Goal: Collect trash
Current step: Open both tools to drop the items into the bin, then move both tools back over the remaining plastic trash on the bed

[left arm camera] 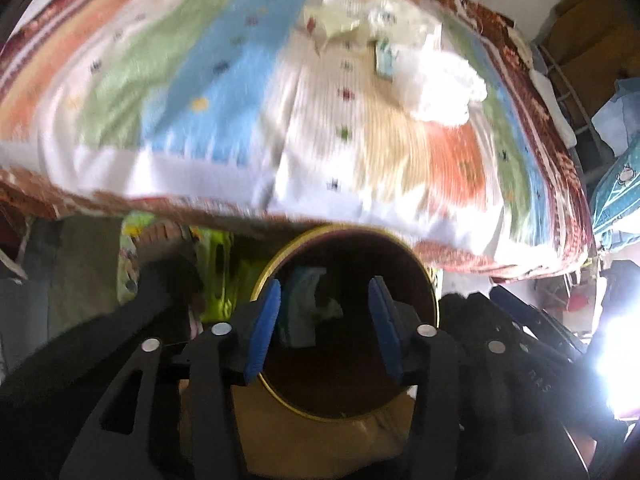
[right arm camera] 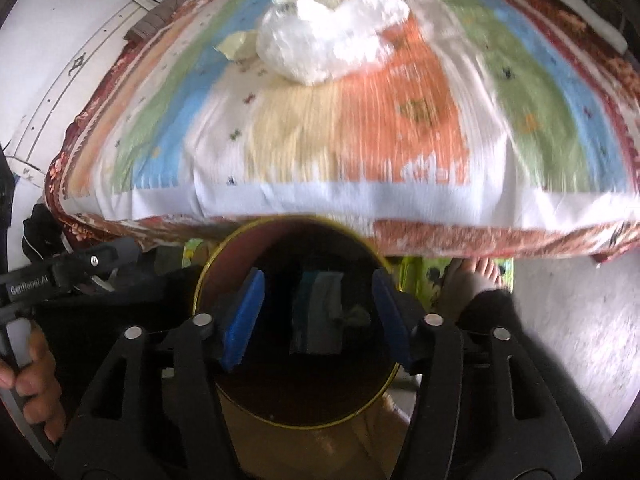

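Note:
A round brown bin with a gold rim point(left arm camera: 256, 280) point(right arm camera: 200, 280) stands on the floor at the foot of the bed. Both grippers hang over its mouth. My left gripper point(left arm camera: 326, 310) is open, nothing between its blue pads point(left arm camera: 264, 328). My right gripper point(right arm camera: 318, 312) is open too, its pads point(right arm camera: 244, 320) empty. Pieces of wrapper and paper point(left arm camera: 308, 300) point(right arm camera: 320, 312) lie inside the bin. On the striped bedspread point(left arm camera: 224, 92) point(right arm camera: 400, 140) farther off lie crumpled white plastic bags point(left arm camera: 436, 88) point(right arm camera: 320, 48), a yellowish paper scrap point(left arm camera: 332, 24) point(right arm camera: 238, 46) and a small packet point(left arm camera: 386, 58).
The bed fills the upper half of both views, its patterned edge overhanging the bin. A person's hand point(right arm camera: 28, 376) holds the other gripper's handle at left. A bare foot point(right arm camera: 476, 276) rests on a green mat by the bin. Clutter point(left arm camera: 616, 160) stands at the right.

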Demonstrator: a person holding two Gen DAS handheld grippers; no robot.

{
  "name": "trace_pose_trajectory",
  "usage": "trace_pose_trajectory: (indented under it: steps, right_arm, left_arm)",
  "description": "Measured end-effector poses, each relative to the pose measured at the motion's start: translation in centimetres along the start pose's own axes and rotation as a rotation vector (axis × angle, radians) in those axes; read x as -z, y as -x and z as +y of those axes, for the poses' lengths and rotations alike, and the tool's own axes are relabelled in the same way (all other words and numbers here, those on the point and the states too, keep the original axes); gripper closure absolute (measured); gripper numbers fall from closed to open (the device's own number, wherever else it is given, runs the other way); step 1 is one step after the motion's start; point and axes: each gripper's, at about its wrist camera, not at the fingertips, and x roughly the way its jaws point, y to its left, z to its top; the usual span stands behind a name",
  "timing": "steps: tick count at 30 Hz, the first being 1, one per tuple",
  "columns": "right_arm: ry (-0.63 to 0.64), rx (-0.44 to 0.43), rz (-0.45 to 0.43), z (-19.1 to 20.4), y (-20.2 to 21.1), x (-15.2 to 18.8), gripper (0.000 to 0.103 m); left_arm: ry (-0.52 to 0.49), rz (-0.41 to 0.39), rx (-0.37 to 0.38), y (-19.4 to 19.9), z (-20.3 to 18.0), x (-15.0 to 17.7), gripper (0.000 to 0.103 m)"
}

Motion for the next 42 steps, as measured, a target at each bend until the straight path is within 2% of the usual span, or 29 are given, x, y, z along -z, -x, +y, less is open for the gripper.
trace_pose_trajectory:
  steps: [5, 12, 18, 25, 30, 36, 42]
  right_arm:
    - [0.042, 0.022, -0.052, 0.5, 1.1, -1.1, 0.040]
    - [0.109, 0.030, -0.124, 1.2, 2.8, -2.6, 0.033]
    - [0.160, 0.024, -0.177, 1.8, 4.2, -3.7, 0.026]
    - [0.188, -0.005, -0.200, 2.1, 4.4, -4.8, 0.020]
    - [0.239, 0.020, -0.242, 1.9, 4.9, -6.9, 0.018]
    - [0.272, 0.021, -0.255, 1.3, 3.9, -8.8, 0.015]
    - [0.308, -0.006, -0.267, 1.4, 2.8, -10.0, 0.014]
  left_arm:
    - [0.006, -0.055, 0.032, 1.3, 0.0, -1.7, 0.044]
    - [-0.017, -0.105, 0.019, 2.6, -0.3, -3.8, 0.030]
    - [-0.022, -0.120, 0.043, 2.9, -0.9, -5.7, 0.027]
    - [-0.062, -0.178, 0.055, 3.6, -2.0, -8.6, 0.022]
    - [-0.092, -0.211, 0.049, 3.4, -2.9, -10.7, 0.022]
    - [-0.076, -0.215, 0.147, 2.6, -3.3, -12.8, 0.018]
    - [-0.089, -0.240, 0.199, 1.5, -4.4, -14.7, 0.017]
